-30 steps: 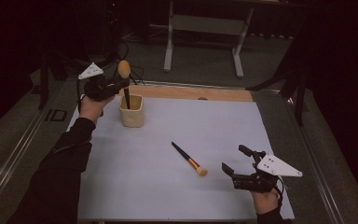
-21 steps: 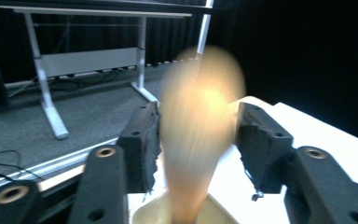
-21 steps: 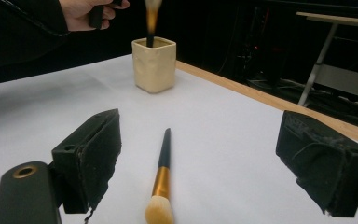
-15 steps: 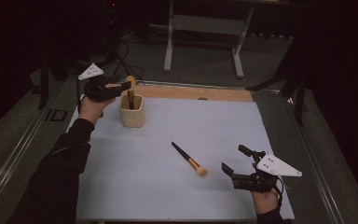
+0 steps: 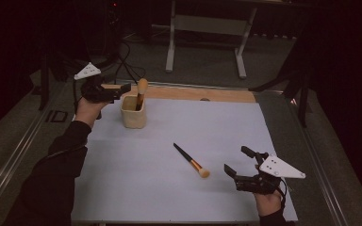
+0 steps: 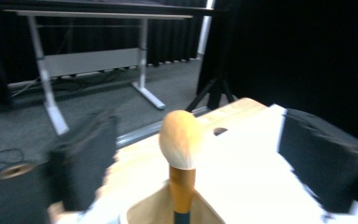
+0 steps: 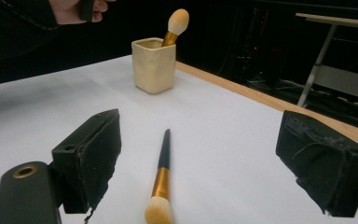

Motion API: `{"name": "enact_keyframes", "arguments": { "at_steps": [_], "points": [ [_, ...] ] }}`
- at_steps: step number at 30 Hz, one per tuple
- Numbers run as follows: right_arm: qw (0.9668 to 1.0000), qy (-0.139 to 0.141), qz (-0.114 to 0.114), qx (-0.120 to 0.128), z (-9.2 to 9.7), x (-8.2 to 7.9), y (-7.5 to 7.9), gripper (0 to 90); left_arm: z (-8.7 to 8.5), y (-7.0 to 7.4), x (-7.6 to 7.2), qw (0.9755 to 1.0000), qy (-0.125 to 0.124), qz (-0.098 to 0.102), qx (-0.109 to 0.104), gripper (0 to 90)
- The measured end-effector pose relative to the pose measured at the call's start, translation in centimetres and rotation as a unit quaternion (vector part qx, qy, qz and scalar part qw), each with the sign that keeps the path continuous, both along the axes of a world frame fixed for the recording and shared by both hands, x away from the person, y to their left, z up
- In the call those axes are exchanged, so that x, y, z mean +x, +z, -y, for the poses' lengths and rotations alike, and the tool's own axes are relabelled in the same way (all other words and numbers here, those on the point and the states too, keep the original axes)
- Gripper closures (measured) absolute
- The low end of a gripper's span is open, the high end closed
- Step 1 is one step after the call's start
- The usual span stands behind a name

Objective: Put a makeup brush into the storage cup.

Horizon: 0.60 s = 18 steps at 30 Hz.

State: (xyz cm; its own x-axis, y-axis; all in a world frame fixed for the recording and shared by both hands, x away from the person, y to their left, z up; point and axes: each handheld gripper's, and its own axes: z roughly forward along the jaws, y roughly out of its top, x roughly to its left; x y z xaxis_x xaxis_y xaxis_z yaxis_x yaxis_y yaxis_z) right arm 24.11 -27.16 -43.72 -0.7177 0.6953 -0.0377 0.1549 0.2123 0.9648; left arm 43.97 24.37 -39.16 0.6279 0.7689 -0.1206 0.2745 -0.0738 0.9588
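Right gripper view, nearest: right gripper (image 7: 214, 172) parted wide and empty, loose brush (image 7: 161, 179) flat on the white mat (image 7: 223, 121) between the jaws, bristles toward the camera. Not yet picked up; likely the remaining step. Farther off: cream cup (image 5: 133, 112) holding an upright brush (image 5: 140, 94), bristles up, seemingly done. Just beside it, left gripper (image 5: 122, 88) spread apart, gripping nothing.

No legible text or markings anywhere.

The standing brush's (image 6: 180, 156) handle is cut off below, inside the cup (image 6: 144, 212), jaws blurred.
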Motion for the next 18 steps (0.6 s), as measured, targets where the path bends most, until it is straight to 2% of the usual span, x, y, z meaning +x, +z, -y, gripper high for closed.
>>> {"name": "enact_keyframes", "arguments": {
  "at_steps": [4,6,9,14,16,18],
  "points": [
    [1.0000,0.000,0.000,-0.001,0.0,0.0,0.0,13.7,0.3,0.1,-0.3,0.9996,-0.023,-0.018,0.006,0.9],
    [1.0000,0.000,0.000,-0.001,0.0,0.0,0.0,13.7,0.5,0.2,-0.6,0.9996,-0.022,-0.017,0.007,0.8],
    [1.0000,-0.001,0.001,-0.001,0.0,0.0,0.0,13.7,0.5,0.3,-1.1,0.9993,-0.034,-0.019,-0.003,0.3],
    [1.0000,-0.002,0.000,0.000,0.0,0.0,0.0,13.7,0.7,0.6,-2.1,0.9990,-0.039,-0.022,0.001,0.3],
    [1.0000,-0.002,0.000,0.000,0.0,0.0,0.0,13.7,0.6,0.6,-2.5,0.9987,-0.043,-0.025,-0.009,0.3],
    [1.0000,-0.001,0.000,-0.001,0.0,0.0,0.0,13.7,0.6,0.7,-3.0,0.9989,-0.041,-0.020,-0.010,0.3]
  ]
}}
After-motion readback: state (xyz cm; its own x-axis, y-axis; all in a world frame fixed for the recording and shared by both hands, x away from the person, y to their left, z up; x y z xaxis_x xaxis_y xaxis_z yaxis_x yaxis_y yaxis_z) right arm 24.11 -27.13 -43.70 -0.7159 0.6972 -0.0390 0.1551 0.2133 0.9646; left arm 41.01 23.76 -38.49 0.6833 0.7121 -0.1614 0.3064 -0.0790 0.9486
